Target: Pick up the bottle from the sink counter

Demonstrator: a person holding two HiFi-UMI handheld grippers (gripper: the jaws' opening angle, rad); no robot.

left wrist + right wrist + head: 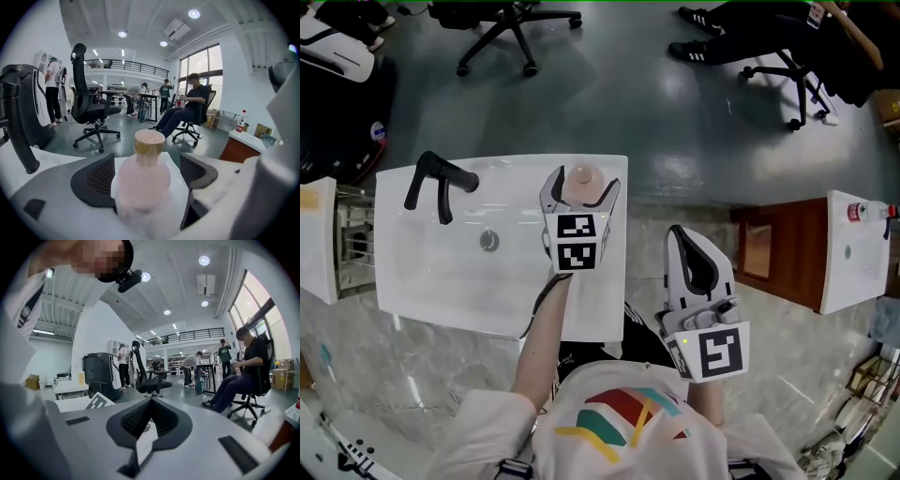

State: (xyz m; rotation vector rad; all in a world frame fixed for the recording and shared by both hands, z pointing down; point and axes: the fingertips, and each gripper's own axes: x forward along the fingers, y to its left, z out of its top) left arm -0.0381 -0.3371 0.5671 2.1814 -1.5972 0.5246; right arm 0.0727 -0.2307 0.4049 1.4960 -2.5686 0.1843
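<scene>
Right of the black tap (439,183), the pink bottle (582,184) stands near the far edge of the sink bench (412,272), between our left gripper's (581,195) spread fingers, untouched. We should centre it, then squeeze gently below the neck. Our right gripper's (679,234) fingers are pressed together, empty. We can read no label.

My left claw (583,192) was light grey with black ribbed pads (96,183); its cube (577,242) carried black-and-white square markers. The round plastic bottle (144,180) was pale pink with a dull golden neck. The glossy sink counter (422,262) was white, its curved tap (436,169) black.
</scene>
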